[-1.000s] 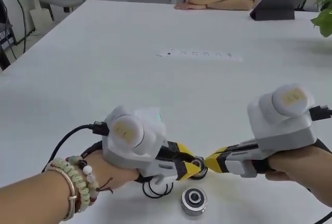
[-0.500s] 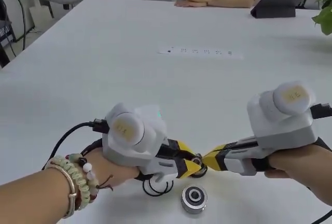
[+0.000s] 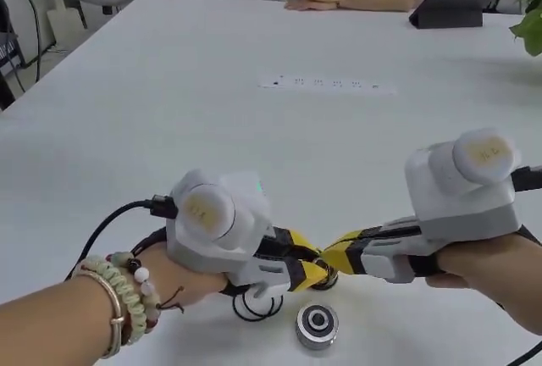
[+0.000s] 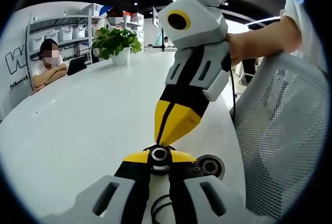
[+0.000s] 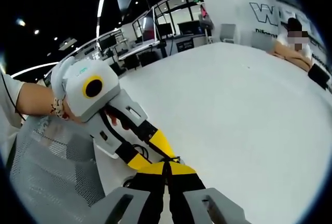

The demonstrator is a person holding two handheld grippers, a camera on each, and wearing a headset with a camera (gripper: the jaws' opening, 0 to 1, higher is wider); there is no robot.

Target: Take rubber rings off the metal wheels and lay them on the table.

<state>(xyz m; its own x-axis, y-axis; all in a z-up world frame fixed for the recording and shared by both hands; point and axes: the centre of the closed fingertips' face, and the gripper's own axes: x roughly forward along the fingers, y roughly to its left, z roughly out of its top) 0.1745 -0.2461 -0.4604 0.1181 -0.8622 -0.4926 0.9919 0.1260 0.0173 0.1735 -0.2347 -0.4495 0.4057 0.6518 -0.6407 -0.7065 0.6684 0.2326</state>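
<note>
White and smooth, the broad matte table (image 3: 169, 112) runs back to a far edge where a person sits with folded arms; large wall lettering behind begins with a "W", and the rest is too blurred to read. Close to the near edge, the left gripper (image 3: 312, 274) has its yellow-tipped black jaws clamped on a small round silver metal wheel (image 4: 159, 155) with a dark hub, held just above the tabletop. The right gripper (image 5: 166, 168) meets it tip to tip from the opposite side. Its yellow jaws are pressed together against that wheel, perhaps pinching the wheel's thin black rubber band, though this is too small to be sure. Both grippers have glossy grey-white plastic bodies with a yellow disc on top. A second round metal wheel (image 3: 318, 324), shiny with a ribbed rim and dark centre, lies flat on the table just beside the left gripper's jaws, nearer the near edge. Several thin black rubber rings (image 3: 257, 306) lie overlapping on the table under the left gripper's body, next to that wheel.
</note>
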